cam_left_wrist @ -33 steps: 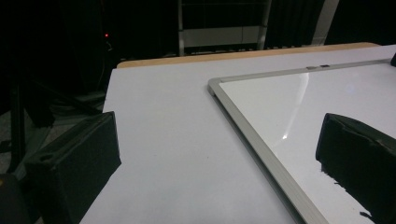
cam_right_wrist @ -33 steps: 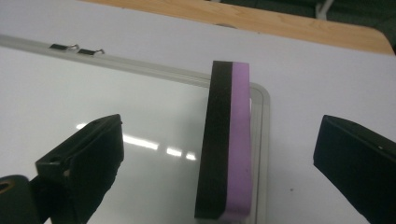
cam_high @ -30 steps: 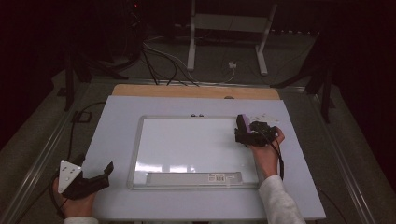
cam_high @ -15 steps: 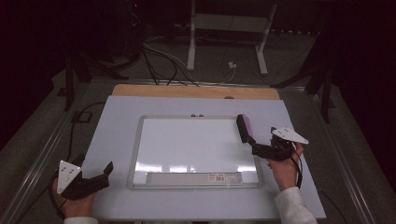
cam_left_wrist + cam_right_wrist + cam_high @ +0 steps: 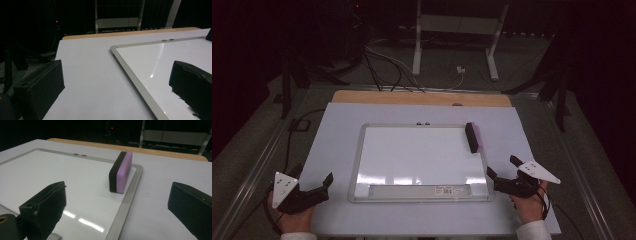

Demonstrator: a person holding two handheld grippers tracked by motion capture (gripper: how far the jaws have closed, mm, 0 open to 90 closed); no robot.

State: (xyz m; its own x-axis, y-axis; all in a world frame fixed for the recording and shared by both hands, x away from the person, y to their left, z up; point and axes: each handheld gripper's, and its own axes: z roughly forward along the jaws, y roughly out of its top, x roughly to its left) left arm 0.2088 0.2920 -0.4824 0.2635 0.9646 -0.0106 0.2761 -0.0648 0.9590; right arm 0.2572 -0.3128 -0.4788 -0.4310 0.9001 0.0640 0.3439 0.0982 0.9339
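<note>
Both grippers sit released on my screens: the left gripper (image 5: 312, 192) rests at the table's near left corner with its jaws spread wide and nothing between them, and the right gripper (image 5: 503, 174) rests near the right corner, just beside the board's near right corner, jaws likewise apart and empty. From the high view I see the white table (image 5: 337, 130) with a wooden strip (image 5: 422, 98) along its far edge. A whiteboard (image 5: 417, 155) with a silver frame lies flat in the middle of the table, its surface blank, with a grey tray (image 5: 419, 190) along its near edge bearing a small label. An eraser (image 5: 472, 137), black with a purple side, stands on its edge at the board's far right corner, touching the frame. Through the right gripper view I see the eraser (image 5: 120, 172) between and beyond the two jaws, well apart from them. Through the left gripper view, the board's left frame (image 5: 135, 80) runs between the jaws.
</note>
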